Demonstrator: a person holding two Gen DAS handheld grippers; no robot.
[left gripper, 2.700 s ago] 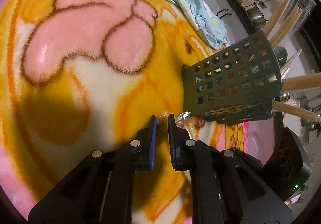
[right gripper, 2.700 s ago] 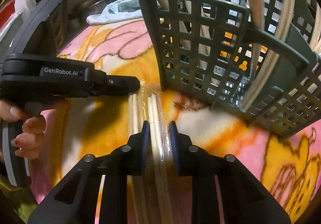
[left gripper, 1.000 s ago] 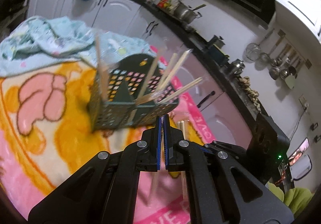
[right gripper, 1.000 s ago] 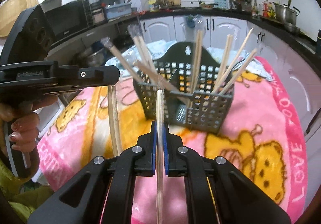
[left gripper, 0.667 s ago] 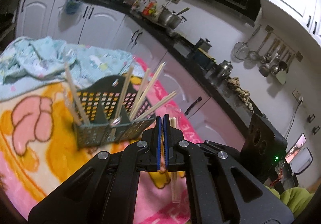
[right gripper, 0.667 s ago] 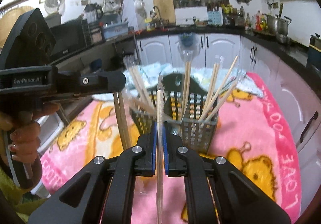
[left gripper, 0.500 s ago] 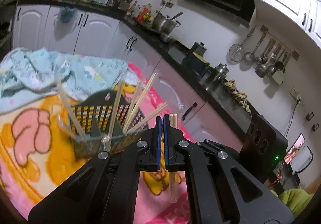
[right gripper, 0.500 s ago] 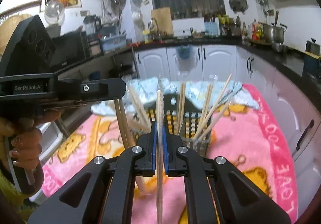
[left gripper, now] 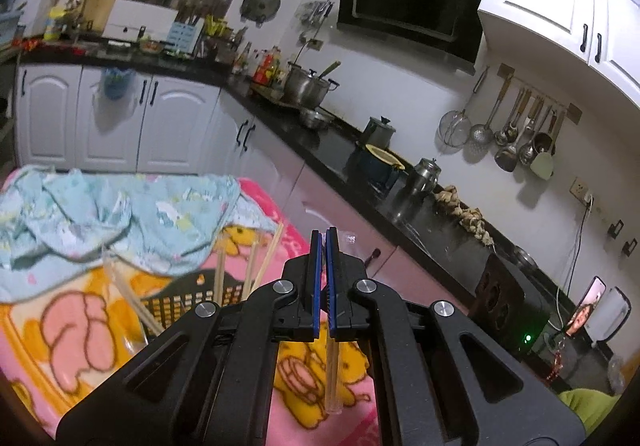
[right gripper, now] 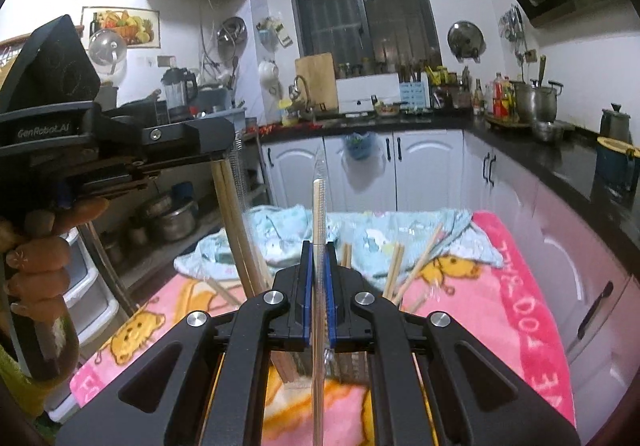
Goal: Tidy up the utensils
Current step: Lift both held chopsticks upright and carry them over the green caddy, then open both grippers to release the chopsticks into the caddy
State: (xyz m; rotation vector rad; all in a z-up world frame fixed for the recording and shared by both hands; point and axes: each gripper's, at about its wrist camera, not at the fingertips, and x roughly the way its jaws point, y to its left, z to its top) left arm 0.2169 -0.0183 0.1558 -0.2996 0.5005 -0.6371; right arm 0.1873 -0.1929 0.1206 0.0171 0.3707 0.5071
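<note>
Both tongs risen off blanket (right gripper: 516, 286) since pickup. Right tongs (right gripper: 319, 290) pinch wrapped chopsticks (right gripper: 319, 214); left tongs (left gripper: 322, 282) pressed together on second wrapped pair (right gripper: 234, 222). Basket (left gripper: 184, 300) below, insertion next.

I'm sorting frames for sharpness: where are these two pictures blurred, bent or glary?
Left wrist view: fisheye bends the counter and cupboards; the basket and its chopsticks are smeared, while the left claw is crisp. Right wrist view: window frame bows outward; the blanket and basket chopsticks are soft; the clear wrapper on the held chopsticks glints faintly; corners go black.
</note>
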